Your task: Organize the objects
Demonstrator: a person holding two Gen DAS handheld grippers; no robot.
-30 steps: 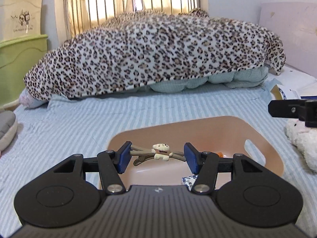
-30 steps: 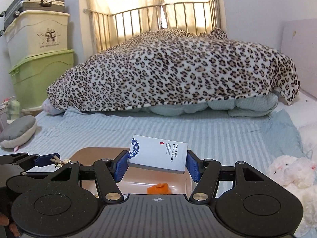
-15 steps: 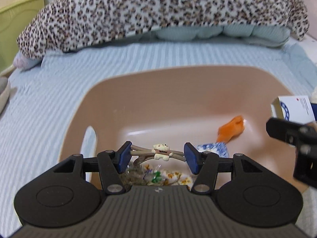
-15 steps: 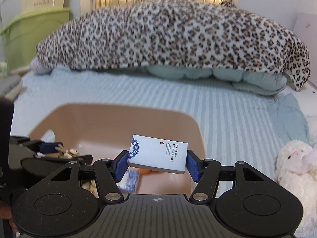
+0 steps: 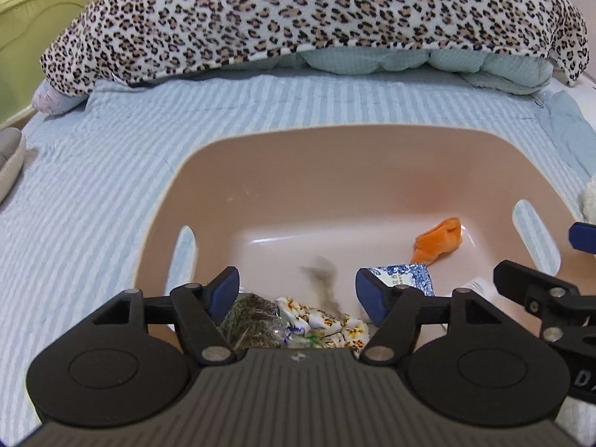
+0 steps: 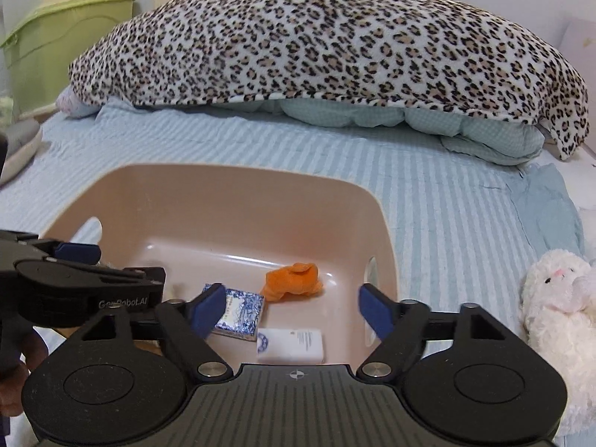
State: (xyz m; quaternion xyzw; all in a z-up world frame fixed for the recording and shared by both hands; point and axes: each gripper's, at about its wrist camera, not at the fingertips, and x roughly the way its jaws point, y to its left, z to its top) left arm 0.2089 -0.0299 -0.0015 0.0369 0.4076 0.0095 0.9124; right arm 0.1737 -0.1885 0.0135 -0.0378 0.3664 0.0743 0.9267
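Note:
A tan plastic basket [image 5: 335,149] [image 6: 242,193] sits on the striped bed. My left gripper [image 5: 298,292] is open above it; a blurred hair clip [image 5: 323,285] drops between its fingers onto floral packets [image 5: 324,322] and a dried-herb bag [image 5: 253,320]. My right gripper [image 6: 292,309] is open over the basket's right side; the white box [image 6: 290,344] lies on the basket floor below it, beside a blue patterned packet [image 6: 240,313] and an orange cloth [image 6: 294,281]. The orange cloth [image 5: 439,244] and the blue packet [image 5: 406,279] also show in the left wrist view.
A leopard-print blanket [image 6: 327,44] over a pale quilt fills the back of the bed. A white plush toy [image 6: 555,298] lies right of the basket. Green storage bins [image 6: 56,48] stand at the left. A grey slipper-like object [image 5: 9,156] lies at the left edge.
Both grippers have opened over the basket. The left let go of the hair clip, which is falling. The right let go of the white box, which now lies in the basket.

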